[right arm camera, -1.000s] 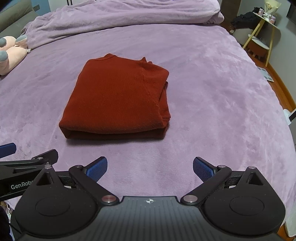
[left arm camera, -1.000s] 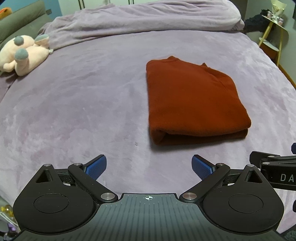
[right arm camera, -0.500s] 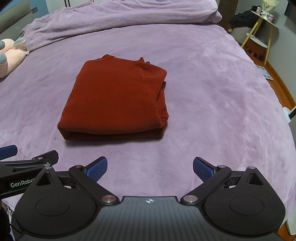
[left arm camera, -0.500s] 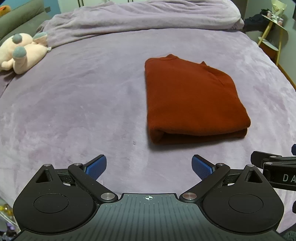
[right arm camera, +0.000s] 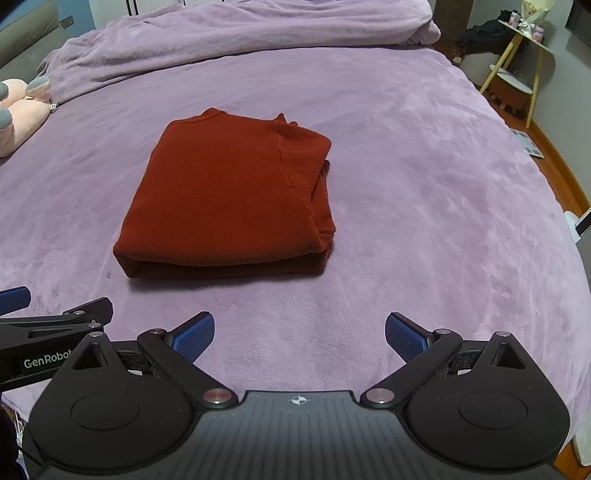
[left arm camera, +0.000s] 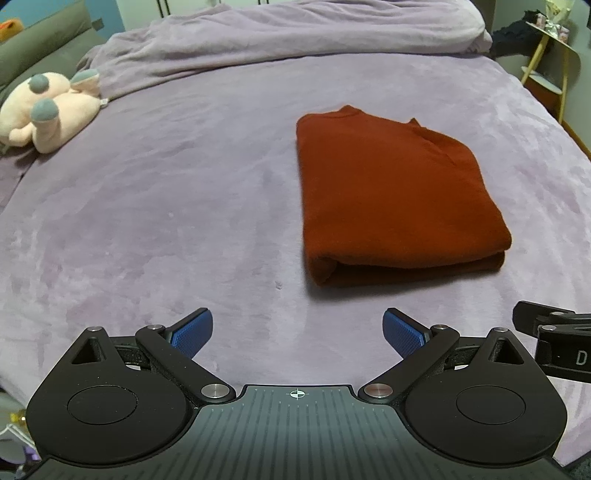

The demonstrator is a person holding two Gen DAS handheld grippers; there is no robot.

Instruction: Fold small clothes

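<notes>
A rust-red garment (left arm camera: 391, 199) lies folded into a neat rectangle on the purple bed cover (left arm camera: 166, 206); it also shows in the right wrist view (right arm camera: 232, 199). My left gripper (left arm camera: 297, 332) is open and empty, held over the cover short of the garment's near left corner. My right gripper (right arm camera: 299, 334) is open and empty, short of the garment's near right side. Each gripper shows at the edge of the other's view: the right one in the left wrist view (left arm camera: 554, 332) and the left one in the right wrist view (right arm camera: 44, 332).
A pink plush toy (left arm camera: 48, 110) lies at the far left of the bed. A bunched purple blanket (left arm camera: 295, 33) runs along the far side. A yellow-legged side table (right arm camera: 517, 55) stands off the bed's right edge, above the wooden floor (right arm camera: 561, 181).
Both grippers have pulled back slightly from the folded garment and stay open. The garment has not moved.
</notes>
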